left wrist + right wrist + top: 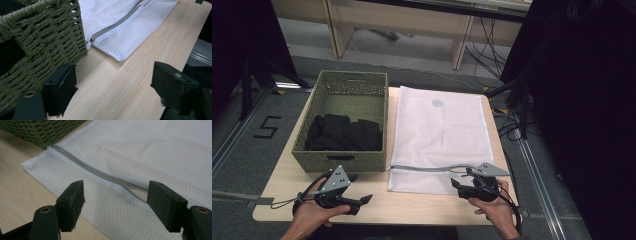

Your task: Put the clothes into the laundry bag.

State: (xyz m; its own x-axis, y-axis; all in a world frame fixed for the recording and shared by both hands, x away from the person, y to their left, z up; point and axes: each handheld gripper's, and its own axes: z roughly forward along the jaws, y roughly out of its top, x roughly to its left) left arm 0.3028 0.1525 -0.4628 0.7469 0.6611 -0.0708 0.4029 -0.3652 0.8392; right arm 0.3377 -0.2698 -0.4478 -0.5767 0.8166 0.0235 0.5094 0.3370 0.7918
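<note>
A white mesh laundry bag [439,135] lies flat on the wooden table [412,205], with a grey zipper [432,168] running across its near end. To its left stands a green woven basket [324,160] holding black clothing [343,133]. My left gripper [364,201] rests open on the table in front of the basket, jaws apart over bare wood [112,85]. My right gripper [457,184] sits open at the bag's near right corner, its jaws straddling the zipper [100,173] above the mesh [150,152], with nothing pinched between them.
The basket's corner [50,37] is close to the left gripper's left jaw. The zipper pull [89,44] lies at the bag's left end beside the basket. A wooden desk frame [402,25] and cables [484,55] stand on the floor beyond the table.
</note>
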